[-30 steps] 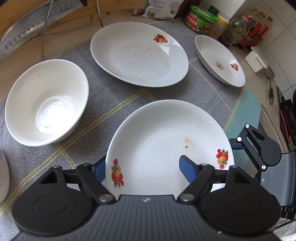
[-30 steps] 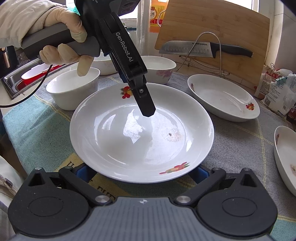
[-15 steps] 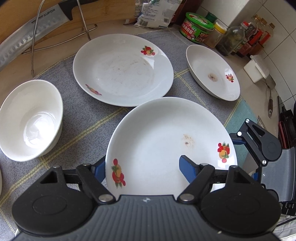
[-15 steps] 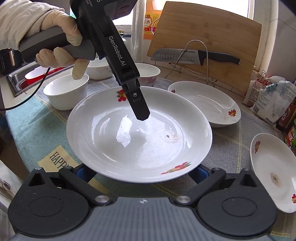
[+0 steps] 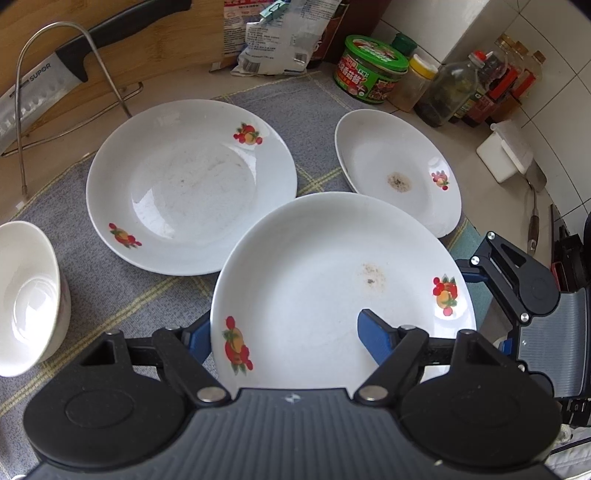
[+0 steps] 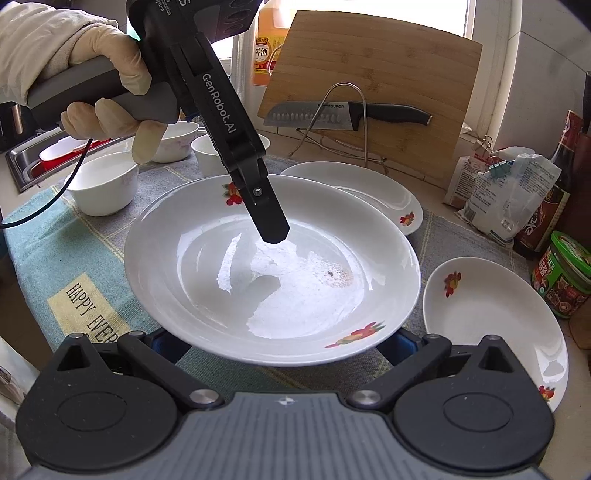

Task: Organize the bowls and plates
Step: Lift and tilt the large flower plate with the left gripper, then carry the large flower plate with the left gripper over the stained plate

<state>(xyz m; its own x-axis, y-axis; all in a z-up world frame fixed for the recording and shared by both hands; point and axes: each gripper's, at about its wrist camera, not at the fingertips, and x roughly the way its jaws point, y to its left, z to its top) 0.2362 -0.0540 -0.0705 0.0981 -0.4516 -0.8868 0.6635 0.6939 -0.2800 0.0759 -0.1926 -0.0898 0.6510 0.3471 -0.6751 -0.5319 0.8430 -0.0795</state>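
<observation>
A white plate with fruit prints and a small brown stain hangs above the mat, carried between both grippers. My left gripper is shut on its rim: one blue-padded finger lies under the edge, and the other of the fingers presses inside the plate. My right gripper stands wide open with both fingers under the near rim, tips hidden. The carried plate overlaps the edge of a matching large plate on the mat. A smaller dish sits to the right.
A white bowl stands on the grey checked mat; more bowls sit near a sink. A knife rests on a wire rack against a cutting board. Jars, bottles and bags line the back.
Both grippers have carried the plate up and across the mat toward the large plate and the small dish. The bowl has slid to the left edge of view. Neither grip changed.
</observation>
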